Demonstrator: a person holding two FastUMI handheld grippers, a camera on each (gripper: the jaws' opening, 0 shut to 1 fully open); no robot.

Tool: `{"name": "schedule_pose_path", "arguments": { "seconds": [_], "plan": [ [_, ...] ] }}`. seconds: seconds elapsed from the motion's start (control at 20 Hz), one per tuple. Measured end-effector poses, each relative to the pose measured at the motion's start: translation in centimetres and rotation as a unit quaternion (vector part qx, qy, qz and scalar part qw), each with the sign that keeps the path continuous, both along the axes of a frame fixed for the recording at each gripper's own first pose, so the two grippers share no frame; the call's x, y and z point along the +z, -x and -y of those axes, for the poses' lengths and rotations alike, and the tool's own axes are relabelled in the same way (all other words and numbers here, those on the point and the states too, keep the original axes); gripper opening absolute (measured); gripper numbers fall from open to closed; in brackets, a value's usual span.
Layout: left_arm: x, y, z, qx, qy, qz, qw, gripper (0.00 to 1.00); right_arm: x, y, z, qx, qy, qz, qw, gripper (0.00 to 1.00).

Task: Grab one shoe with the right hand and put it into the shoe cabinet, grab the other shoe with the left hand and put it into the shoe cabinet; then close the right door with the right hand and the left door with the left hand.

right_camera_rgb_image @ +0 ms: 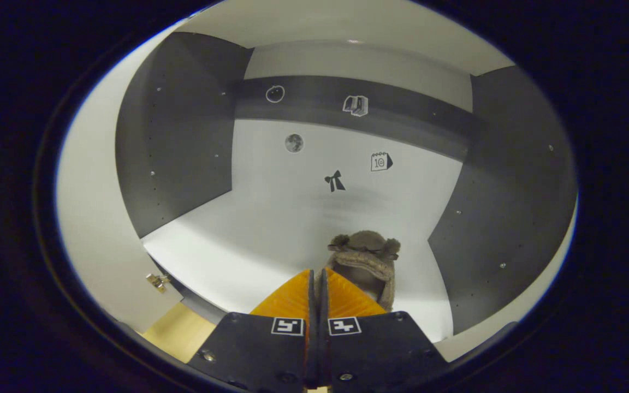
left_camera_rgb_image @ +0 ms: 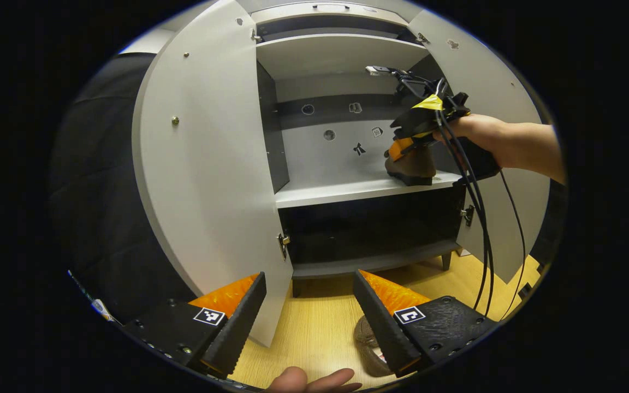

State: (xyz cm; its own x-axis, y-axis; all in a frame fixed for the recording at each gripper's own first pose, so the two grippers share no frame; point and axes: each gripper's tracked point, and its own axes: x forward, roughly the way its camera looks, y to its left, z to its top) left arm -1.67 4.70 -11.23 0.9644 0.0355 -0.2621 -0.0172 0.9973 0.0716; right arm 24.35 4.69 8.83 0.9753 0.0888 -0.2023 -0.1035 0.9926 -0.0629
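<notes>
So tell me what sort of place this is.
Probably a staged booth, not a lived-in home: a grey shoe cabinet with its doors open, one brown shoe on its shelf, a wood-look floor, black cloth beside it.

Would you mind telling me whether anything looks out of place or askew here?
Nothing looks damaged or spilled. One shoe sits on the cabinet's middle shelf with the right gripper shut on it. The other shoe lies on the floor, below the open left gripper. Both doors are open.
</notes>
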Motion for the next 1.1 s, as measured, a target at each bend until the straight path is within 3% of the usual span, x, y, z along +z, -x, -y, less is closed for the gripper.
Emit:
{"name": "schedule_pose_path", "arguments": {
  "seconds": [0.3,0.4,0.45,0.5,0.6,0.65,0.7,0.9,1.1],
  "plan": [
    [-0.2,0.1,0.1,0.001,0.009,-0.005,1.000,0.96,1.8,2.1,0.6,0.005,-0.048,0.051,0.998,0.04],
    [-0.3,0.1,0.2,-0.003,0.013,-0.006,1.000,0.96,4.1,3.8,1.3,-0.003,-0.046,0.105,0.993,0.12],
    [-0.4,0.0,0.4,-0.006,0.013,-0.007,1.000,0.96,4.4,4.3,2.1,-0.018,-0.033,0.119,0.992,0.29],
    [-0.3,-0.1,0.6,-0.010,0.013,-0.007,1.000,0.96,4.5,4.7,2.2,-0.021,-0.029,0.123,0.992,0.38],
    [0.1,-0.4,1.1,-0.014,0.013,-0.001,1.000,0.96,5.0,6.4,1.8,-0.014,-0.052,0.133,0.990,0.65],
    [0.4,-0.5,1.4,-0.017,0.018,0.004,1.000,0.96,5.7,7.6,2.0,-0.014,-0.067,0.146,0.987,0.70],
    [0.6,-0.6,1.8,-0.023,0.024,0.007,0.999,1.00,6.2,9.0,2.3,-0.015,-0.077,0.159,0.984,0.71],
    [0.9,-0.8,3.1,-0.045,0.027,0.009,0.999,0.97,6.0,15.3,2.1,0.012,-0.101,0.180,0.978,0.80],
    [0.6,-0.8,4.0,-0.057,0.033,0.005,0.998,0.96,1.5,20.4,1.8,0.032,-0.058,0.146,0.987,0.83]
  ]
}}
